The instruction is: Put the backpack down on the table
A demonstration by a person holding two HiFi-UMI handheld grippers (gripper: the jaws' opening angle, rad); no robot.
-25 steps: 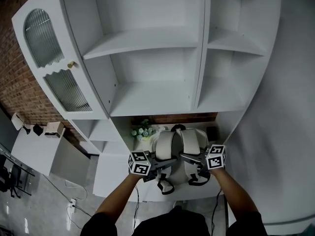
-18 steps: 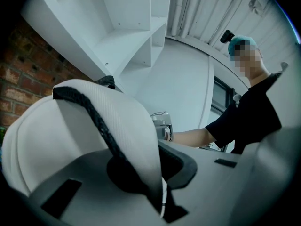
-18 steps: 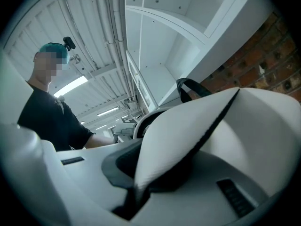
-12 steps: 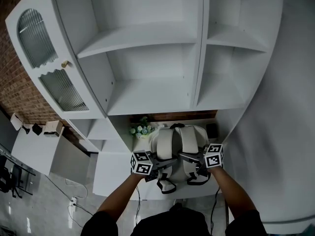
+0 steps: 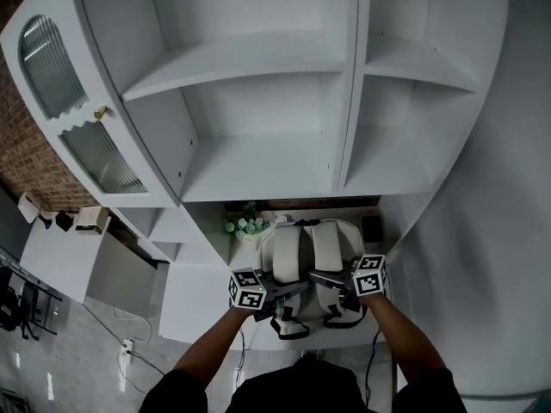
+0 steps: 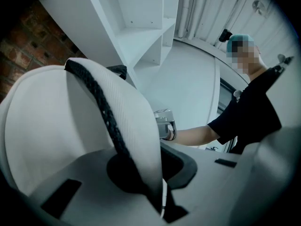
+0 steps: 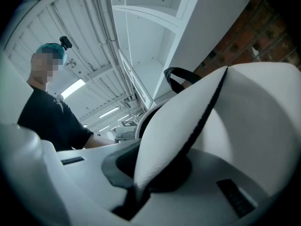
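A white backpack (image 5: 303, 265) with black trim hangs over the white table (image 5: 207, 295) in front of the shelf unit, its two padded straps facing me. My left gripper (image 5: 288, 287) is shut on the left shoulder strap (image 6: 123, 121), whose white mesh pad and black edging run down between the jaws. My right gripper (image 5: 320, 277) is shut on the right shoulder strap (image 7: 181, 126) in the same way. The backpack's body (image 6: 37, 135) fills the left of the left gripper view, and the backpack's body (image 7: 263, 112) fills the right of the right gripper view. Whether its base touches the table is hidden.
A tall white shelf unit (image 5: 267, 101) rises behind the table, with a glass-fronted cabinet door (image 5: 65, 101) at the left. A small bunch of flowers (image 5: 245, 224) stands behind the backpack. A brick wall (image 5: 26, 170) shows at the left. A lower white desk (image 5: 60, 261) stands at the left.
Both grippers and the backpack have come down a little in front of the shelf unit. The grips on the straps are unchanged.
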